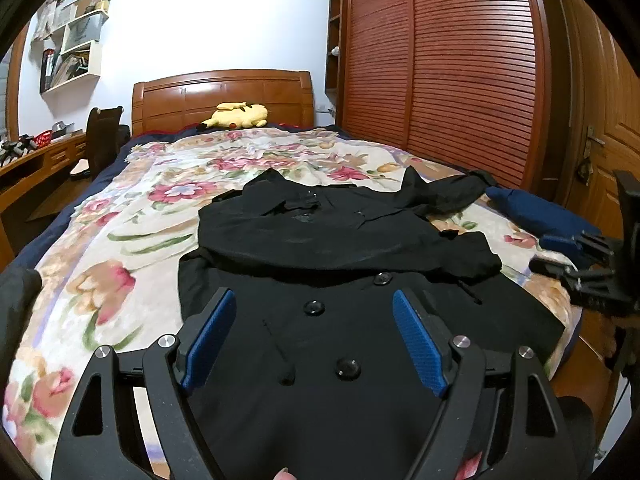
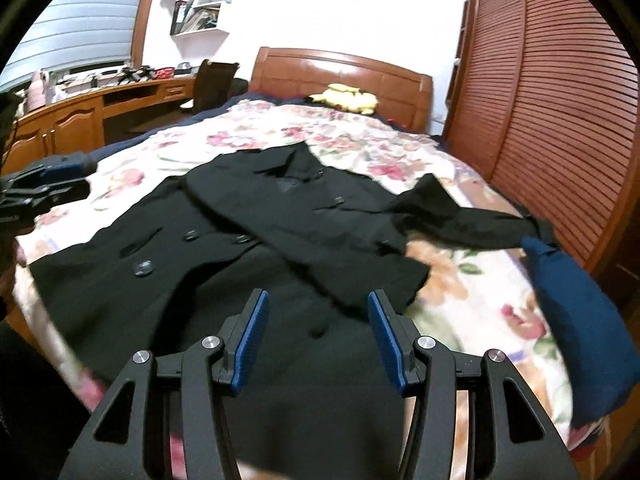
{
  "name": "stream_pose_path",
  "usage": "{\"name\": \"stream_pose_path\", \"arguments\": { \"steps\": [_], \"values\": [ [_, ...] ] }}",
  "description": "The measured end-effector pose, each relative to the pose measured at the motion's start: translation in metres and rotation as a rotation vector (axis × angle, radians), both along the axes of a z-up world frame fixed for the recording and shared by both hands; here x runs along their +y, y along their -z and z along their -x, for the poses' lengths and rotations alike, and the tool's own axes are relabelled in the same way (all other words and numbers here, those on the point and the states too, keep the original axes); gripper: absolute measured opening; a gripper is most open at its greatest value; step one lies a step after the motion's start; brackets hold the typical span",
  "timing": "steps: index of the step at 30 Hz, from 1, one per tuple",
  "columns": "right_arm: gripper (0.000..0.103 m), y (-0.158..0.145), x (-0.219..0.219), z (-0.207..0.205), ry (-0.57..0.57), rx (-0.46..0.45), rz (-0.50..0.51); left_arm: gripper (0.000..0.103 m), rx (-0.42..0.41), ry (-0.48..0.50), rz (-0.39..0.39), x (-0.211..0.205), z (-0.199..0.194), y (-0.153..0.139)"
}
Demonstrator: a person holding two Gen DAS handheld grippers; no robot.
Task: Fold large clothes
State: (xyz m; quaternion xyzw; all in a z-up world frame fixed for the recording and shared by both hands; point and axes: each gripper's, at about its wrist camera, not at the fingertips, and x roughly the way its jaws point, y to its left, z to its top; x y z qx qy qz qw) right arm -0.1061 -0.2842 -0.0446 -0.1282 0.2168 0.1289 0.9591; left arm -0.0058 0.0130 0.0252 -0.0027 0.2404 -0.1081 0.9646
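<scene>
A black buttoned coat (image 1: 336, 248) lies spread on the floral bedspread (image 1: 120, 240), one sleeve folded across its chest and the other sleeve (image 1: 448, 192) stretched out to the right. My left gripper (image 1: 314, 300) hovers above the coat's lower front, jaws wide apart, nothing between the blue pads. In the right wrist view the same coat (image 2: 240, 248) lies ahead; my right gripper (image 2: 316, 304) hangs over its hem with jaws apart and empty. The right gripper (image 1: 576, 256) also shows at the right edge of the left wrist view, and the left gripper (image 2: 48, 188) at the left edge of the right wrist view.
A blue cushion (image 2: 580, 320) rests at the bed's right side, beside the slatted wardrobe doors (image 1: 460, 72). A yellow plush toy (image 1: 238, 115) lies by the wooden headboard (image 1: 224, 96). A desk (image 2: 100, 108) and a chair (image 1: 102, 136) stand left of the bed.
</scene>
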Motion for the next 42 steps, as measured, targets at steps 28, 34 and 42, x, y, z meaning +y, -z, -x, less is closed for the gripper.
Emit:
{"name": "stream_pose_path", "arguments": {
  "steps": [28, 34, 42],
  "values": [
    [0.061, -0.001, -0.085, -0.262, 0.281, 0.135, -0.118, 0.081, 0.084, 0.078, -0.069, -0.058, -0.12, 0.03],
    [0.061, 0.017, -0.086, -0.317, 0.339, 0.217, -0.167, 0.081, 0.101, 0.077, -0.053, -0.052, -0.119, 0.037],
    [0.061, 0.039, -0.1, -0.377, 0.428, 0.34, -0.272, 0.081, 0.116, 0.083, -0.036, -0.049, -0.117, 0.042]
  ]
}}
